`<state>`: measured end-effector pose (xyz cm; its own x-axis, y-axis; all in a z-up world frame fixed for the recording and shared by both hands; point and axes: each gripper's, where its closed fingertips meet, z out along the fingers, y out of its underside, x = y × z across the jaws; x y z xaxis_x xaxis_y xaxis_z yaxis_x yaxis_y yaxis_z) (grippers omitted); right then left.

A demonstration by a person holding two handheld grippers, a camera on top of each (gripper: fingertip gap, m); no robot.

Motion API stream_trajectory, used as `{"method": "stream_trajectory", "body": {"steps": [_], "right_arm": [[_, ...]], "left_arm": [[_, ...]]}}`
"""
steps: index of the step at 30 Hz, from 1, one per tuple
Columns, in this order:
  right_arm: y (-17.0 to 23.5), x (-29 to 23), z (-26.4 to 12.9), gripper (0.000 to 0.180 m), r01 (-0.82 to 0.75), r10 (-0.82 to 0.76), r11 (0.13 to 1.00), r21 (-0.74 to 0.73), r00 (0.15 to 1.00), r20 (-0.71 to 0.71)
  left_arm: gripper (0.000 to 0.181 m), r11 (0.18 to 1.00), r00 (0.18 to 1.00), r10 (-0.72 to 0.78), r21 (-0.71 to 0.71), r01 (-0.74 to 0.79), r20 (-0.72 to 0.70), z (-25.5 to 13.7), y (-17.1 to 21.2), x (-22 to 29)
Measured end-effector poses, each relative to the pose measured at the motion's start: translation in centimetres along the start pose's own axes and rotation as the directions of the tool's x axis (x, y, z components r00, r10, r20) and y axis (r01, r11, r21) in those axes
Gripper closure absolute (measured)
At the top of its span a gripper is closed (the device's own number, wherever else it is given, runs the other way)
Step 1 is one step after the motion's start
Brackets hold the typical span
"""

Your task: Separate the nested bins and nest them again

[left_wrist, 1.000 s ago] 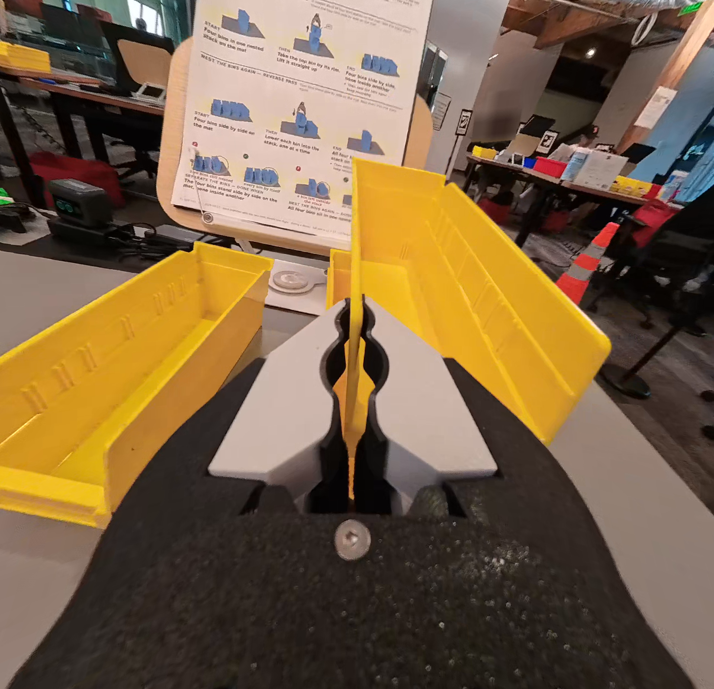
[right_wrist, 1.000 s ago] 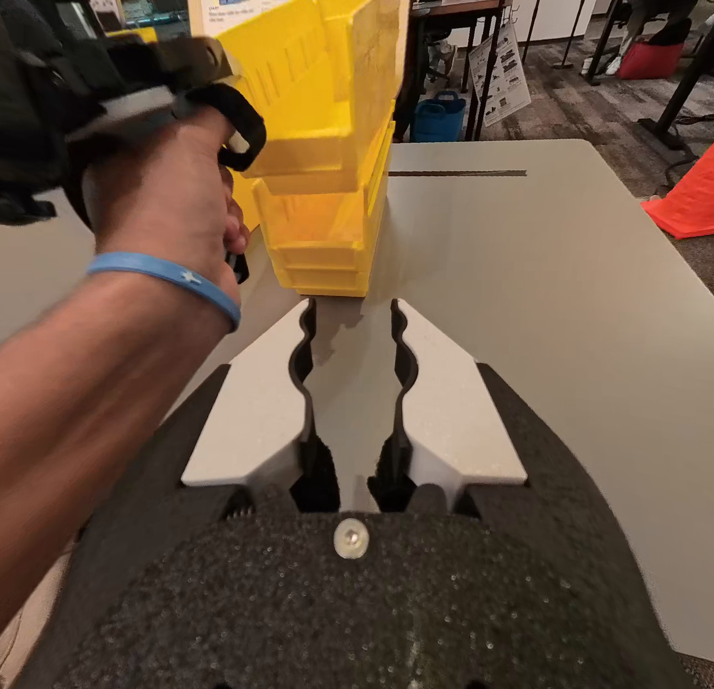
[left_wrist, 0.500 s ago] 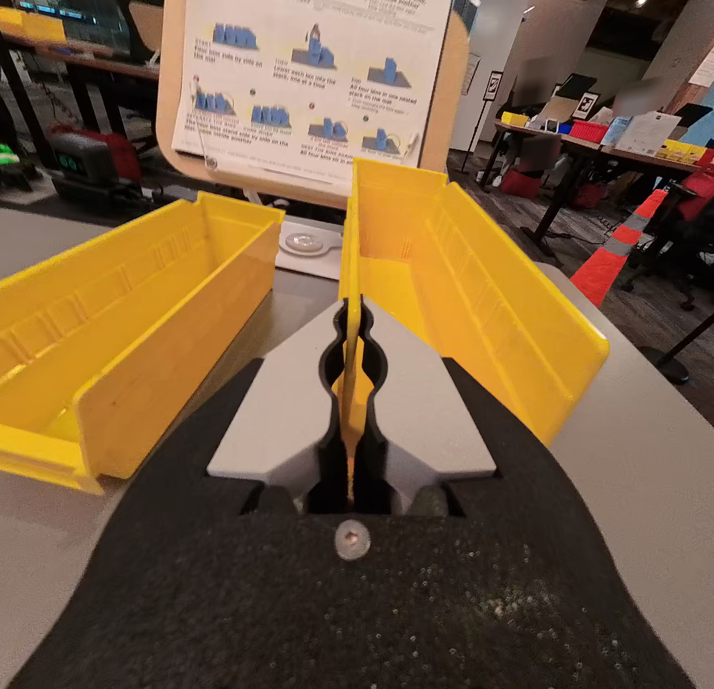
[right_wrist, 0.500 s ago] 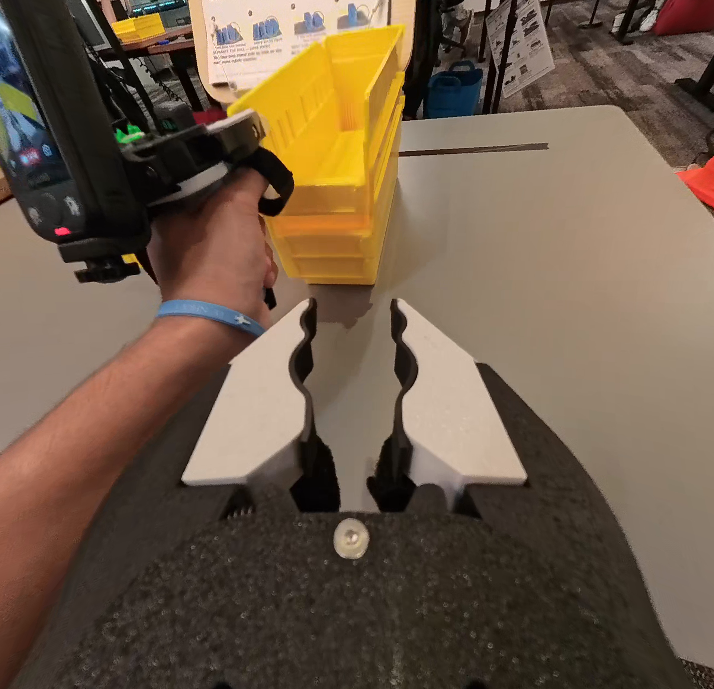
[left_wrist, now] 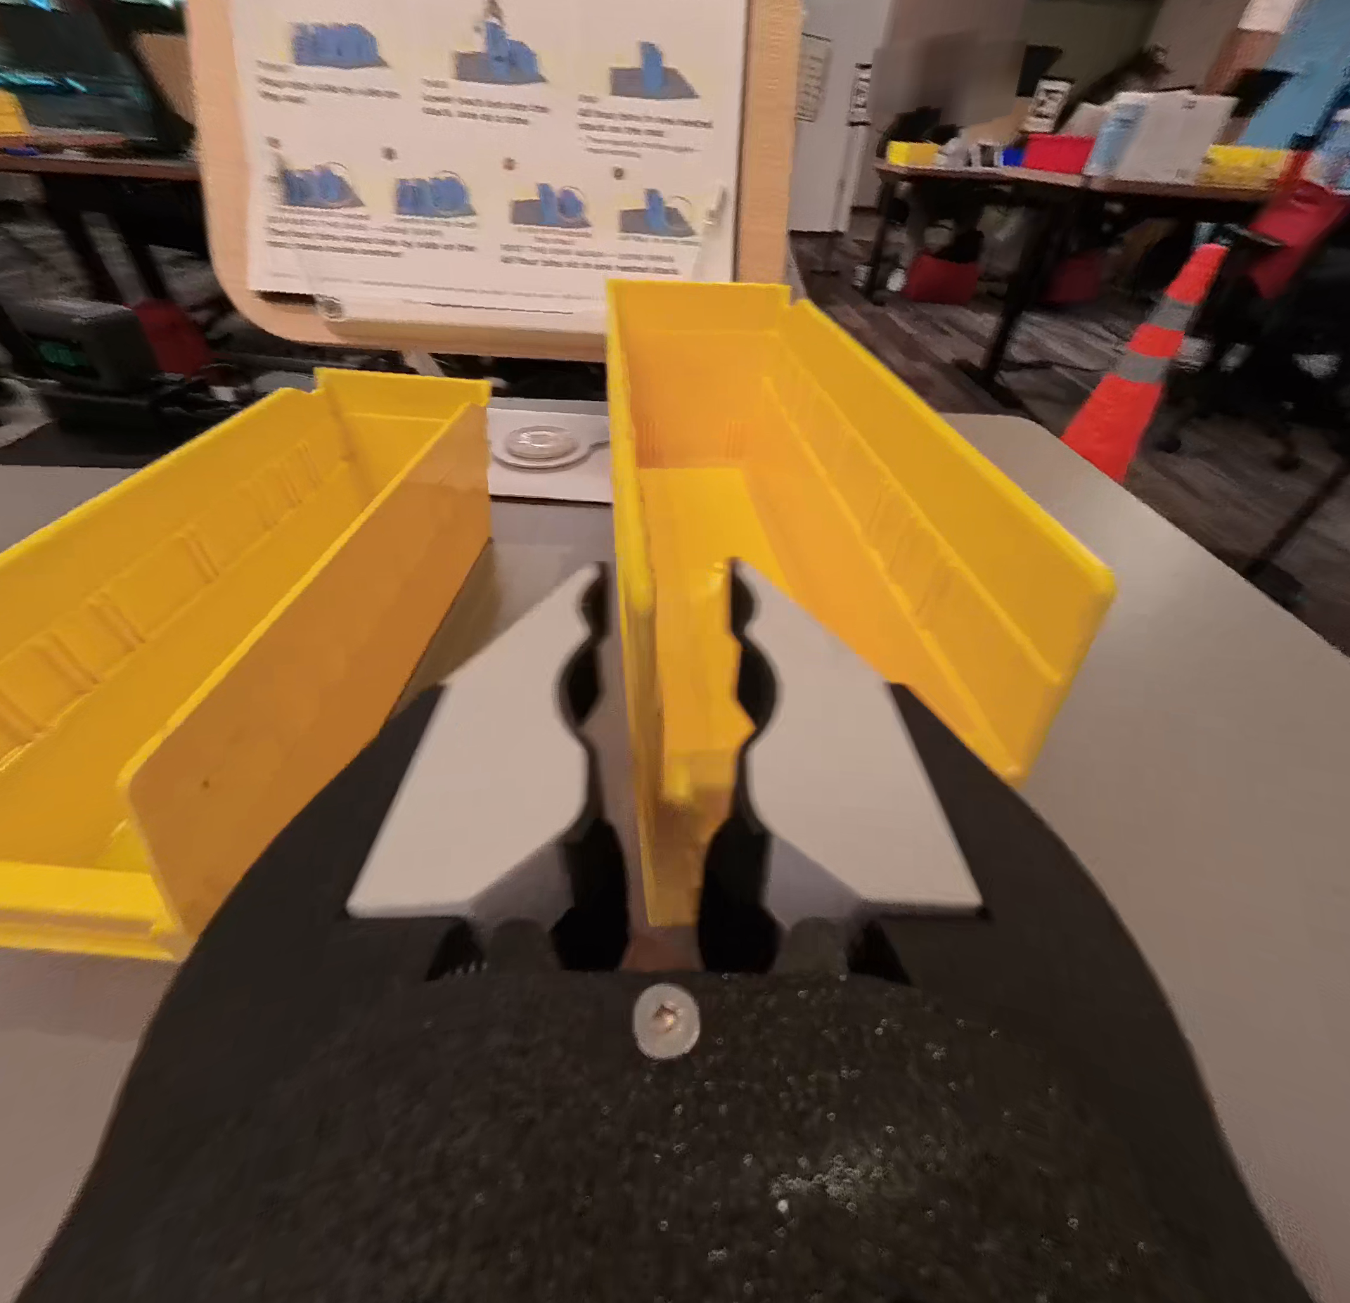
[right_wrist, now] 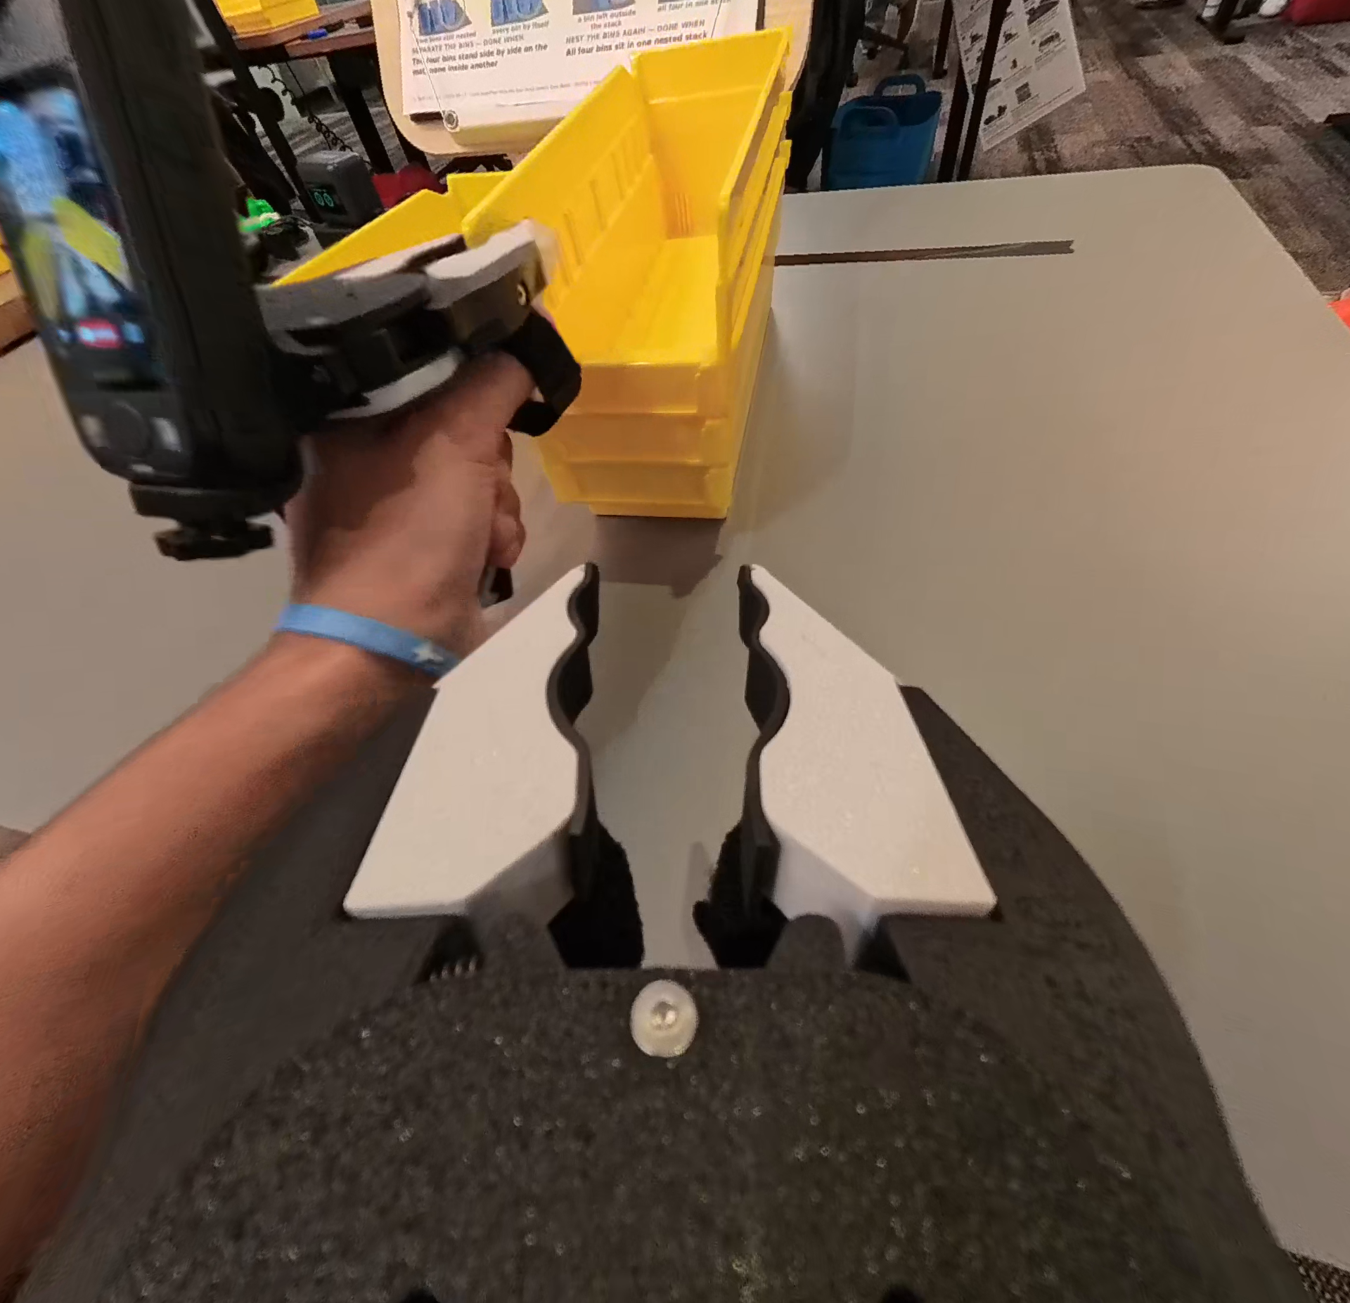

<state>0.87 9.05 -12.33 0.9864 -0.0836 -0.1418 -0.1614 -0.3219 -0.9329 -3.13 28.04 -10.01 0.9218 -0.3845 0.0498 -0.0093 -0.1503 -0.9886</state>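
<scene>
The left gripper [left_wrist: 665, 574] has its two grey fingers [left_wrist: 504, 742] spread apart, one on each side of a yellow bin's [left_wrist: 862, 537] thin side wall. Another yellow bin [left_wrist: 241, 610] sits off to the left on the grey table [left_wrist: 1198, 793]. Straight ahead stands a white poster [left_wrist: 482, 121] with blue pictures. An orange cone [left_wrist: 1125, 376] stands far right.
</scene>
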Motion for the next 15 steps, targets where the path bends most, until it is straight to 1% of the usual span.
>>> {"method": "stream_trajectory", "body": {"steps": [1, 2, 3, 5, 8, 11, 12, 13, 15], "right_arm": [[0.1, -0.1, 0.0, 0.142, -0.002, 0.002, 1.0, -0.003, 1.0, 0.004], [0.1, -0.1, 0.1, 0.142, -0.005, 0.005, 1.0, -0.007, 1.0, 0.008], [0.2, -0.2, 0.1, 0.142, -0.009, 0.009, 1.0, -0.008, 1.0, 0.011], [0.2, -0.3, 0.2, 0.142, -0.011, 0.011, 1.0, -0.011, 1.0, 0.017], [0.1, -0.5, 0.1, 0.142, -0.002, 0.002, 1.0, -0.006, 1.0, 0.021], [0.2, -0.9, 0.2, 0.142, 0.008, -0.008, 1.0, -0.012, 1.0, 0.024], [0.2, -1.0, 0.3, 0.142, 0.011, -0.01, 1.0, -0.015, 1.0, 0.026], [0.2, -1.3, 0.4, 0.141, 0.012, -0.011, 1.0, -0.018, 0.999, 0.03], [0.2, -1.8, 0.6, 0.142, 0.014, -0.013, 1.0, -0.018, 0.999, 0.041]], "left_arm": [[0.132, 1.0, 0.999, -0.02, -0.003, 0.019, -0.043, -0.6, -0.3, 0.2], [0.122, 0.999, 0.995, -0.04, 0.006, 0.041, -0.091, -1.6, -0.9, 0.3], [0.115, 0.998, 0.988, -0.059, 0.007, 0.06, -0.144, -2.8, -1.3, 0.3], [0.116, 0.996, 0.965, -0.09, -0.02, 0.088, -0.245, -5.3, -1.4, -0.5], [0.119, 0.997, 0.952, -0.073, -0.049, 0.061, -0.298, -8.2, -0.6, -5.0], [0.121, 0.997, 0.97, -0.013, -0.079, -0.006, -0.242, -9.5, 0.9, -12.0], [0.124, 0.995, 0.977, -0.005, -0.096, -0.016, -0.215, -9.6, 1.6, -14.4], [0.126, 0.991, 0.979, -0.006, -0.129, -0.021, -0.204, -9.5, 2.5, -16.4], [0.123, 0.978, 0.978, -0.026, -0.207, -0.018, -0.207, -8.5, 4.2, -19.2]]}}
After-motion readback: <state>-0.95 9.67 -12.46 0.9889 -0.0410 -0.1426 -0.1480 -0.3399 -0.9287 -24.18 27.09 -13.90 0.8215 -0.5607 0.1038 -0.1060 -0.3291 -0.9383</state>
